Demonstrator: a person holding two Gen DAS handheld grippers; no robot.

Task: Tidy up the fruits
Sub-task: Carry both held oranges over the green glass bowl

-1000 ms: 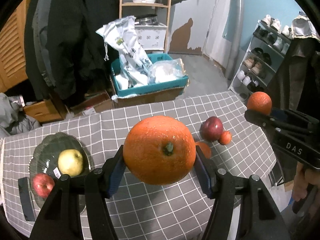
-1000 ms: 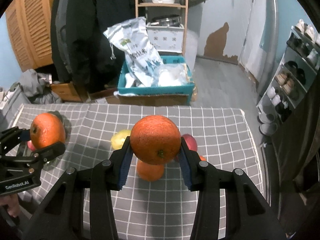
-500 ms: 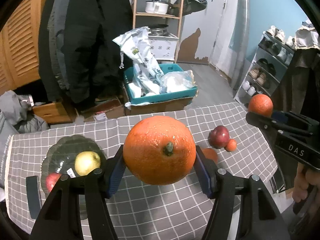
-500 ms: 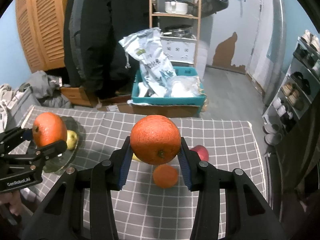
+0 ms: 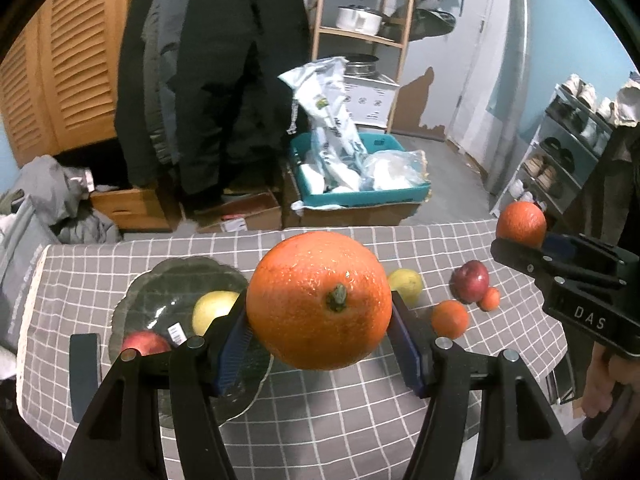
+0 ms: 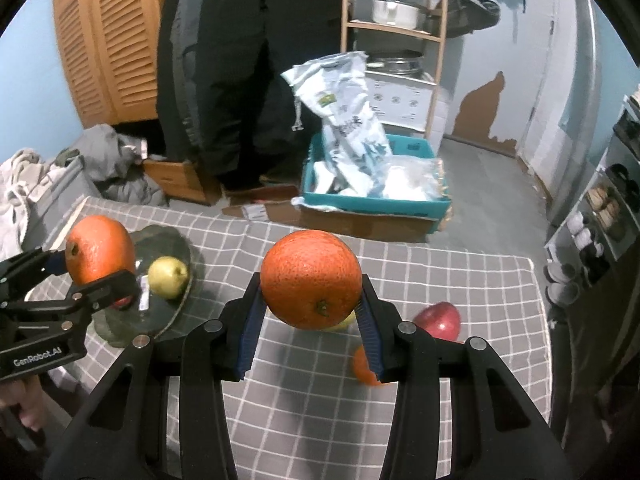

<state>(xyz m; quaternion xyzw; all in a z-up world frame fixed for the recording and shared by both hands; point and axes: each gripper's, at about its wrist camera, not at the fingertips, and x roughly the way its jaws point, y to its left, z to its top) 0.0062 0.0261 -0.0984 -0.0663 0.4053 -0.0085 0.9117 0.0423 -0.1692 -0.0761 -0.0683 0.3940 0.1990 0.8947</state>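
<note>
The left claw (image 5: 320,344) is clamped on a large round orange with a green stem nub (image 5: 319,300), carried in the air above the worktop draped in a grey cloth with white checks (image 5: 340,412); the right claw (image 6: 310,332) grips a second, slightly smaller round orange (image 6: 311,279) the same way. Just beyond the left claw sits a dark scalloped glass plate (image 5: 168,280), which already holds a yellow-green pear (image 5: 212,310) and a red apple (image 5: 145,343). Farther right, loose on the cloth, lie another yellow pear (image 5: 406,285), a small orange tangerine (image 5: 450,319), a dark red apple (image 5: 470,281) and a tiny orange fruit (image 5: 490,299) touching it. By my reading the sorting is partway: two fruits are plated, two are in transit, and four wait on the cloth.
</note>
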